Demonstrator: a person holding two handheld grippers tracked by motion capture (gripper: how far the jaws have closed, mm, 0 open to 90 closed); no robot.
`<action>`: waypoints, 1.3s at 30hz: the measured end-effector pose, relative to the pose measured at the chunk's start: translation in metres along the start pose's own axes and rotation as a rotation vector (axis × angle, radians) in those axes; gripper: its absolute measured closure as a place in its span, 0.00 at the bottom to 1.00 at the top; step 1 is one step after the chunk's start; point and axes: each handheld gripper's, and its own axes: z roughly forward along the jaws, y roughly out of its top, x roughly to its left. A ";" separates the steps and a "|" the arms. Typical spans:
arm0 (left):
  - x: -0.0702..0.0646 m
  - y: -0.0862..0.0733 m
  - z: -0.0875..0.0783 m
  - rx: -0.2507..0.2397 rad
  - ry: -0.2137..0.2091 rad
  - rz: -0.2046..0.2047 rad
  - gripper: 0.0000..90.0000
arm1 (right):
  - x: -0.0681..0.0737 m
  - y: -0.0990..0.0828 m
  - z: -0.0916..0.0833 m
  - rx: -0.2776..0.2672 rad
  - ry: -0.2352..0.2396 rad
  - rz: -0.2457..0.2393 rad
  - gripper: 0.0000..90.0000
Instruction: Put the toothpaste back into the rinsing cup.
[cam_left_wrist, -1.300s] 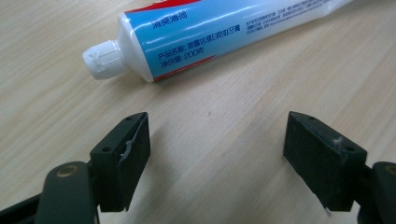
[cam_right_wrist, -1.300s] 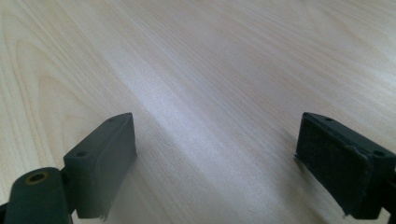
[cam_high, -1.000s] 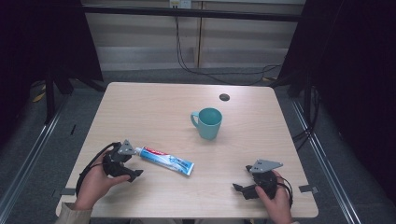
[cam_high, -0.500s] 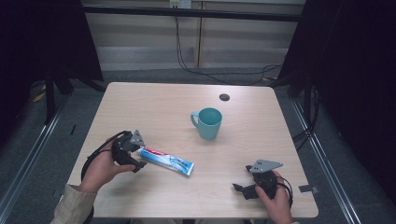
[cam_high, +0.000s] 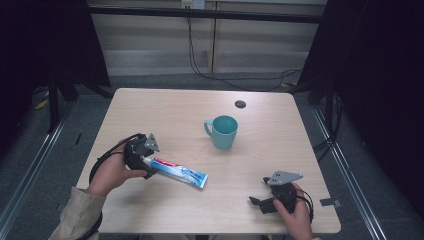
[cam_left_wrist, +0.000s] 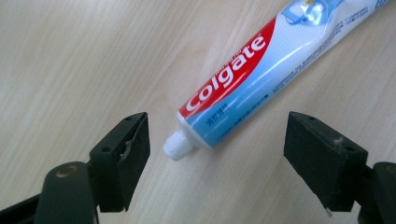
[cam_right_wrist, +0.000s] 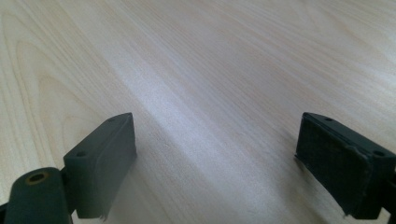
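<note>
A Colgate toothpaste tube (cam_high: 178, 171) lies flat on the wooden table (cam_high: 165, 115), its white cap toward the left. My left gripper (cam_high: 145, 164) hovers over the cap end, open; in the left gripper view the tube (cam_left_wrist: 261, 79) runs up to the right and its cap (cam_left_wrist: 177, 145) sits between the spread jaws without touching either. My right gripper (cam_high: 256, 202) rests near the table's front right, held by a hand, open, with bare wood between its jaws (cam_right_wrist: 215, 154).
A teal mug (cam_high: 223, 131) stands upright near the table's middle, handle to the left. A small dark round disc (cam_high: 240, 104) lies beyond it near the far edge. Cables trail from both grippers. Dark floor and metal frames surround the table.
My left gripper has risen and shifted right, from beside the tube's cap end to over it. The right gripper has stayed put.
</note>
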 end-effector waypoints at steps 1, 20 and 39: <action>0.000 0.002 0.000 0.002 -0.003 0.004 0.25 | 0.000 0.000 0.000 0.000 0.000 0.000 0.13; -0.002 0.034 0.014 0.049 -0.042 0.104 0.24 | 0.000 0.000 0.000 0.000 0.000 0.000 0.13; -0.007 0.051 0.035 0.096 -0.077 0.164 0.23 | 0.000 0.000 0.000 0.000 0.000 0.000 0.13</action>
